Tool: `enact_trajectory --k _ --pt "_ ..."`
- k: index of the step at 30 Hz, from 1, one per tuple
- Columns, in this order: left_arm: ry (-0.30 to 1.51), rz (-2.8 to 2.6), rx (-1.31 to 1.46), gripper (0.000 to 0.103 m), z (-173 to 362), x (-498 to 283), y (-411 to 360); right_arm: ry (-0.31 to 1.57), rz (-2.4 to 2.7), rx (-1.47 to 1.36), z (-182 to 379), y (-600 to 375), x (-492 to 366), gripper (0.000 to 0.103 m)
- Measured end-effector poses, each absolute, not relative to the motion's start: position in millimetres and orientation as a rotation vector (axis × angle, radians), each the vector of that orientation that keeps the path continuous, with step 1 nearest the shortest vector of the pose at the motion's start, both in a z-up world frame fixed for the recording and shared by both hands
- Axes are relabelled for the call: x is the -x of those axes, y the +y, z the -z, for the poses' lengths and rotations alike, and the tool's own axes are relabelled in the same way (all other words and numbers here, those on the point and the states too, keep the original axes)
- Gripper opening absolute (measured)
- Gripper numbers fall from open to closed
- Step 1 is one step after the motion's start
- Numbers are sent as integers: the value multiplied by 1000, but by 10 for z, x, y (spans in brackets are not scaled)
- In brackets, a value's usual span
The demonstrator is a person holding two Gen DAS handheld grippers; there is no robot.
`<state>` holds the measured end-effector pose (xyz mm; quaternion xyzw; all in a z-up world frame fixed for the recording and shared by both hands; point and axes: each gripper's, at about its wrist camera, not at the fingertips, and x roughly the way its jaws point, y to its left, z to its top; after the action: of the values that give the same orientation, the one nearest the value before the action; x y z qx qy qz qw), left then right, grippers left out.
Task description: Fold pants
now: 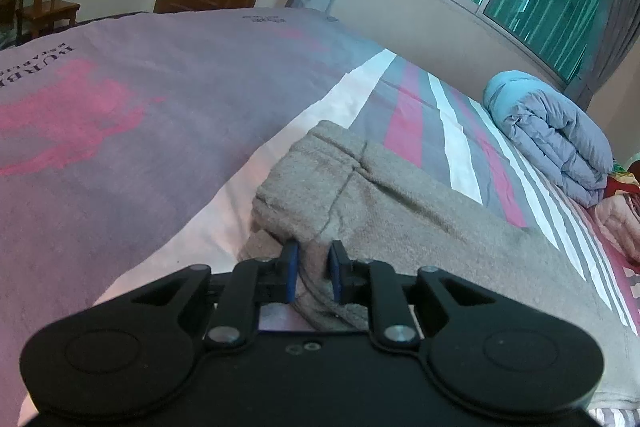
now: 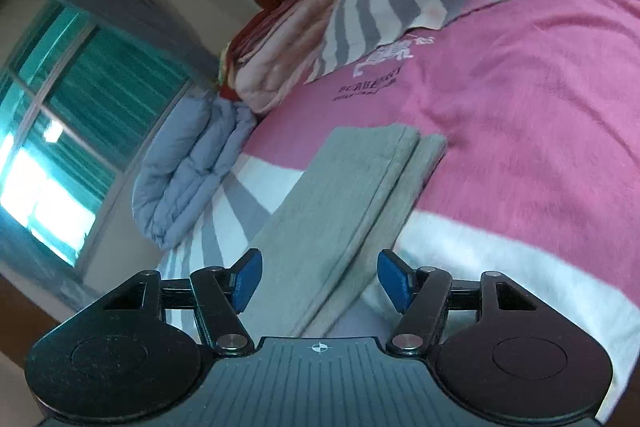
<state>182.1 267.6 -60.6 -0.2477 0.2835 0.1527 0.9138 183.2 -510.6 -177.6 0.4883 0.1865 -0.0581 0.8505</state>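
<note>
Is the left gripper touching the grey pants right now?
Touching. The left wrist view shows the left gripper with its blue pads pinched on a bunched fold of the grey pants.

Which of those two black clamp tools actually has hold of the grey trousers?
The left gripper: its blue pads pinch a bunch of the grey pants. The right gripper stands wide open, the trouser legs lying untouched between its pads.
</note>
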Motion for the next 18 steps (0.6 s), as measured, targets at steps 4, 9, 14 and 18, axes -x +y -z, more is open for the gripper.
enact_trajectory --k 4,9,14,18 --pt "596 -310 521 9 592 -1820 2725 465 194 -1040 1831 -5256 -2089 56" --pt "616 -300 507 9 557 -1871 2753 558 209 -1003 1830 -5325 -2330 18" --pt "621 -280 496 9 549 -1859 2778 479 137 -921 1607 -5295 -2119 12" --pt "623 -273 518 10 570 -1863 2803 591 227 -880 1750 -5284 -2114 32"
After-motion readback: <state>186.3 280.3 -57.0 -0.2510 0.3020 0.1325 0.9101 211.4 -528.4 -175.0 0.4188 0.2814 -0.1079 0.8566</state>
